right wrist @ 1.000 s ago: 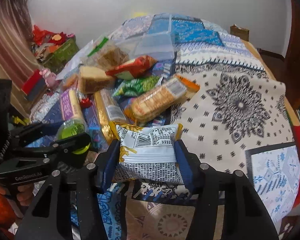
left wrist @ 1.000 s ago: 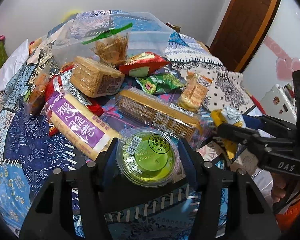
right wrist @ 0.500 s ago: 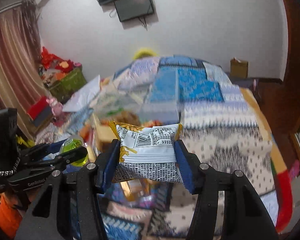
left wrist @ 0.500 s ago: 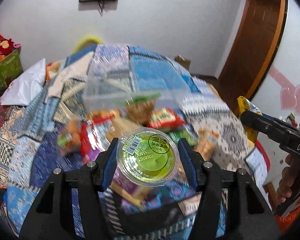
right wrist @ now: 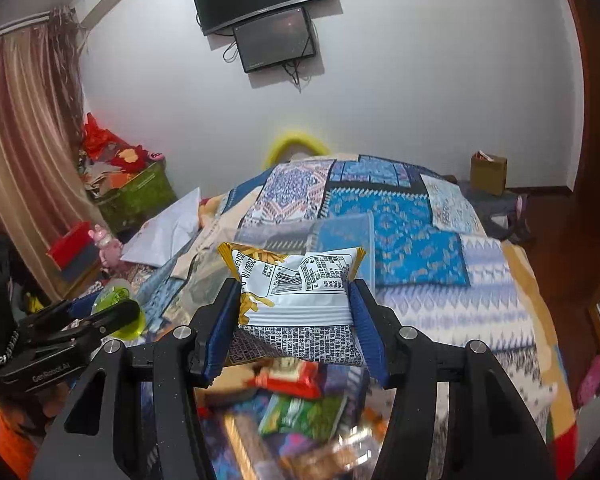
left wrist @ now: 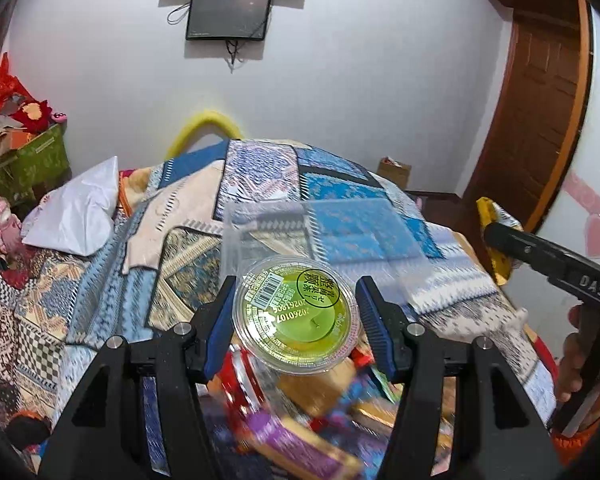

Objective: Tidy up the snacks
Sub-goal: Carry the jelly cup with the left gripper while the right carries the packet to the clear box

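Observation:
My left gripper [left wrist: 296, 316] is shut on a round green jelly cup [left wrist: 296, 316] with a clear lid and holds it up above the pile of snacks [left wrist: 300, 432]. My right gripper [right wrist: 294, 308] is shut on a white and yellow snack bag [right wrist: 296, 304] and holds it up too. A clear plastic box [left wrist: 324, 232] stands on the bed beyond both grippers; it also shows in the right wrist view [right wrist: 332, 236]. The left gripper with the cup shows at the left of the right wrist view [right wrist: 116, 312].
The patchwork bedspread [right wrist: 420, 240] covers the bed. A white bag [left wrist: 80, 208] lies at the left. A green crate [right wrist: 140, 192] with red items stands by the curtain. A cardboard box [right wrist: 488, 172] sits on the floor by the far wall. A wooden door [left wrist: 540, 100] is at the right.
Both grippers have lifted and tilted up with their snacks. The snack pile dropped to the bottom of both views and the wall and screens came into view.

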Motion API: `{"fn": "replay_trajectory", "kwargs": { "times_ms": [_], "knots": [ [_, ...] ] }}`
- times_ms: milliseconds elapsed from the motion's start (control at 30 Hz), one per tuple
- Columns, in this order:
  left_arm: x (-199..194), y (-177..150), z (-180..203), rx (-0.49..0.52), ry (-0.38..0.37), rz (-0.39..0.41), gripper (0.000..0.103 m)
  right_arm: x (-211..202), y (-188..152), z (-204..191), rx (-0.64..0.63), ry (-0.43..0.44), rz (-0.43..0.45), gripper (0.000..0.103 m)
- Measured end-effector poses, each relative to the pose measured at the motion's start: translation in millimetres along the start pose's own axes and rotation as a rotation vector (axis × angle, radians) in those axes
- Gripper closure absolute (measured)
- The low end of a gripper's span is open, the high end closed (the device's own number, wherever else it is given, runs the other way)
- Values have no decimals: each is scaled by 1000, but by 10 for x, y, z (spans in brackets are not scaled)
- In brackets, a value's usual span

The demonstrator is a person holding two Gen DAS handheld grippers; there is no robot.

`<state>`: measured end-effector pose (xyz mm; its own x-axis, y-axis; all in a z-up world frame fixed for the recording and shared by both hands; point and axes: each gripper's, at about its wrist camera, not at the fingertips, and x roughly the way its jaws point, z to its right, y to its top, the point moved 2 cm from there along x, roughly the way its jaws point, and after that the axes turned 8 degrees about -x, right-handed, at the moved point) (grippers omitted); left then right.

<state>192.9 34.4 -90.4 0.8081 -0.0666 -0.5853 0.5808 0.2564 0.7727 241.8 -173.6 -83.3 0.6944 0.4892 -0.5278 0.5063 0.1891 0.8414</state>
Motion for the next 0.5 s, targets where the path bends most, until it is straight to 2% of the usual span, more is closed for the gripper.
{"fn": "replay_trajectory", "kwargs": {
  "times_ms": [233,500],
  "knots": [
    [413,236,-143,-16,31,-8,45,307,191,3,-6,-2,0,51],
    [889,378,-244,-31,51,-43,45,810,230,56,-6,-9,-70,51]
  ]
}}
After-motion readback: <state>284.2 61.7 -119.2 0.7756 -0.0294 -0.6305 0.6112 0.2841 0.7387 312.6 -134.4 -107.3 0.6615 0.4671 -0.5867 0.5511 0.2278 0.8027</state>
